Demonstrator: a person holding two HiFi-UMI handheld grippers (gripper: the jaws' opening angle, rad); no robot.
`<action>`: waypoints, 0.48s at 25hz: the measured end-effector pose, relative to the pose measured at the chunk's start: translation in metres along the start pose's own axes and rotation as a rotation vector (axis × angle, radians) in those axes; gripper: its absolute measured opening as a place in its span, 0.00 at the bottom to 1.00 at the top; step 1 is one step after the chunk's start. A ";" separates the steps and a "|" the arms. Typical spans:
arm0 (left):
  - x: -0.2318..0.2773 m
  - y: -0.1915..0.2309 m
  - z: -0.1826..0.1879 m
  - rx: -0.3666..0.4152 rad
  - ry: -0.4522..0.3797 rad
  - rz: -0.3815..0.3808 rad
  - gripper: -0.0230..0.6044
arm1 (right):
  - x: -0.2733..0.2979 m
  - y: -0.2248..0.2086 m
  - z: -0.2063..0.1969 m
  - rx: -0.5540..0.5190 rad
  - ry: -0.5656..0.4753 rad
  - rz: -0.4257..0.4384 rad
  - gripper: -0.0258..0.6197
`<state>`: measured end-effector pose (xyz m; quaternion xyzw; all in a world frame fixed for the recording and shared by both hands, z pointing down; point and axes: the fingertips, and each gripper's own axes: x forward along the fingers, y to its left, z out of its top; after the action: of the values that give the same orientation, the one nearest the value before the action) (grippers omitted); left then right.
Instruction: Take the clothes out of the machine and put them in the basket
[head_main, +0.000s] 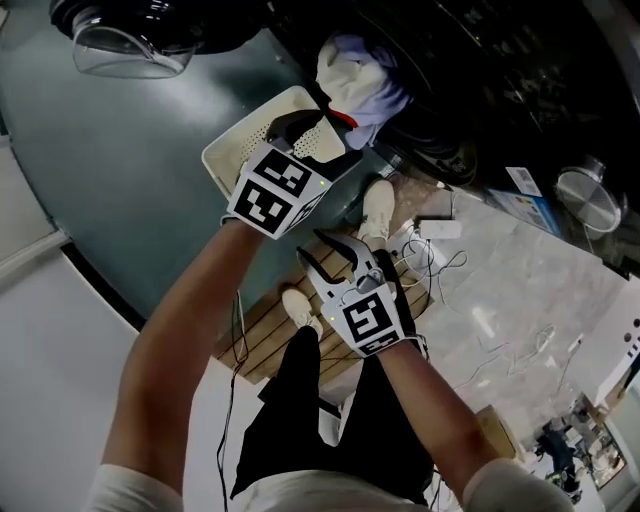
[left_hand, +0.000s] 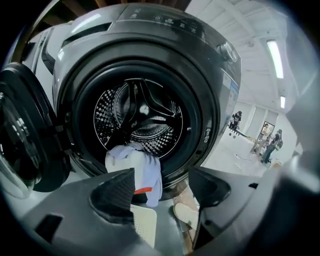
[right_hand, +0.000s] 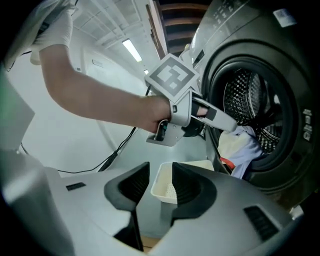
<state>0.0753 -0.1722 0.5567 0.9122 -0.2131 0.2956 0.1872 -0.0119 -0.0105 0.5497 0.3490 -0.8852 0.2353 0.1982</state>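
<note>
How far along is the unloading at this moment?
Done: the machine door stands open, but no clothes show in the visible part of the basket. In hand: nothing. The left gripper, jaws apart, points at the pale garment hanging out of the drum; the right gripper is open and empty. Left: grasp that garment and drop it in the basket.

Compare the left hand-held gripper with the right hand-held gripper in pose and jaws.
The left hand-held gripper reaches above the cream perforated plastic basket toward the white cloth garment hanging from the drum mouth; the right hand-held gripper hangs back, nearer the person's legs. The left's jaws stand wide apart; the right's gap looks narrower. Both are open and empty.
</note>
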 end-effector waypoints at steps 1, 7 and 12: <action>0.008 0.004 -0.002 0.007 0.006 -0.003 0.56 | 0.009 -0.007 -0.002 -0.005 0.002 0.002 0.23; 0.049 0.030 0.000 0.032 -0.008 0.006 0.59 | 0.045 -0.043 -0.024 0.013 0.015 -0.048 0.23; 0.084 0.044 0.003 0.089 -0.005 0.018 0.63 | 0.053 -0.057 -0.044 -0.064 0.075 -0.049 0.23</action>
<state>0.1165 -0.2340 0.6162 0.9184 -0.2086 0.3041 0.1433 0.0006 -0.0504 0.6284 0.3551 -0.8754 0.2149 0.2478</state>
